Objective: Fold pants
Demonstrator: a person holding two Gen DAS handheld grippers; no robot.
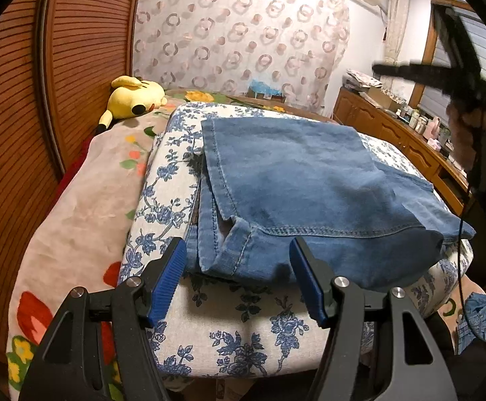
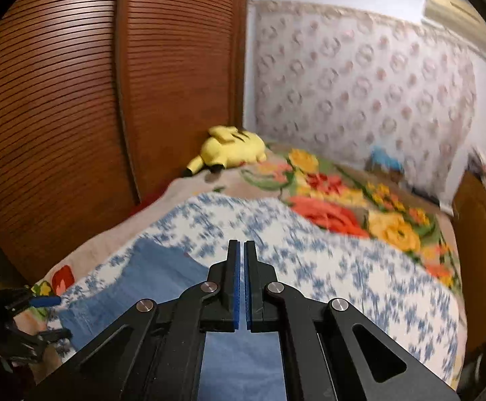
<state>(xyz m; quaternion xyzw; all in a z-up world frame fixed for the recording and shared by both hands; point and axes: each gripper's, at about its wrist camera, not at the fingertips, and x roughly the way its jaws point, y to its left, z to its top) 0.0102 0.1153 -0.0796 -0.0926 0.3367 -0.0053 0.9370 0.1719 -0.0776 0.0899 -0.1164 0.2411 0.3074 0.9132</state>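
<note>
Folded blue jeans (image 1: pixel 309 180) lie on a white quilt with blue flowers (image 1: pixel 243 320) on the bed. My left gripper (image 1: pixel 239 250) stands open at the jeans' near edge. Its blue pads (image 1: pixel 167 277) sit on either side of the hem corner and do not press on it. In the left wrist view my right gripper (image 1: pixel 380 68) is raised, blurred, over the jeans' far right, held by a hand (image 1: pixel 470 123). In its own view the right gripper (image 2: pixel 241 245) is shut with nothing seen between the pads, above the jeans (image 2: pixel 142 277). The left gripper (image 2: pixel 54 317) shows at the far left.
A yellow plush toy (image 1: pixel 135 98) lies at the bed's far left on a flowered blanket (image 2: pixel 343 200). Slatted wooden wardrobe doors (image 1: pixel 25 133) close in the left side. A wooden dresser (image 1: pixel 393 127) with small items runs along the right. Another denim piece (image 1: pixel 477 314) lies low at right.
</note>
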